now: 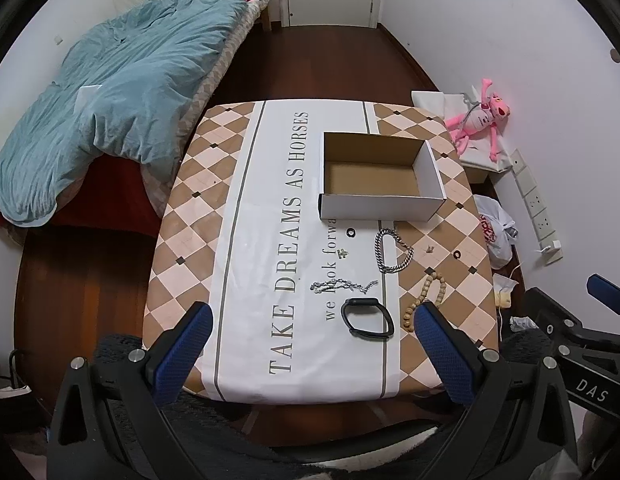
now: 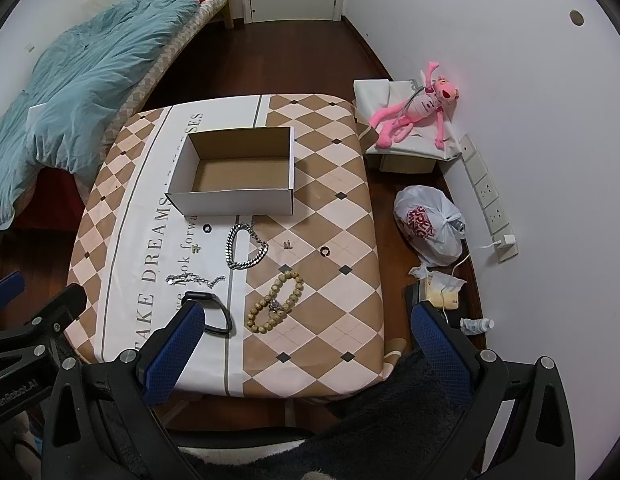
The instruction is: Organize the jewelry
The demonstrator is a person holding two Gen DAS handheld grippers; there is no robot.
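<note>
Nothing has gone into the cardboard box (image 2: 234,168) yet: its brown floor shows bare in both wrist views, so the sorting looks to be at its very start.

All the jewelry lies loose on the tablecloth (image 1: 254,240) on the near side of the box. Closest to it are a small dark ring (image 2: 207,227) and the heavy silver chain bracelet (image 2: 246,246), which sits in an open loop just in front of the box's white front wall. A tiny gold charm (image 2: 196,248) rests to the left of the chain, a small stud-like piece (image 2: 287,244) to its right, and another dark ring (image 2: 325,251) further right still. Nearer the table edge come a thin tangled silver chain (image 2: 194,280), a black band (image 1: 367,317) shaped like a watch strap, and a wooden bead bracelet (image 2: 276,302) with something small and metallic lying on it — too small to identify.

The left gripper (image 1: 313,354) hangs over the near edge of the table with its jaws wide apart and nothing between them. The right gripper (image 2: 306,354) is likewise spread open and empty, with the bead bracelet and black band straight ahead of it.

Every piece is left to move — eight or so, as far as can be counted.
</note>
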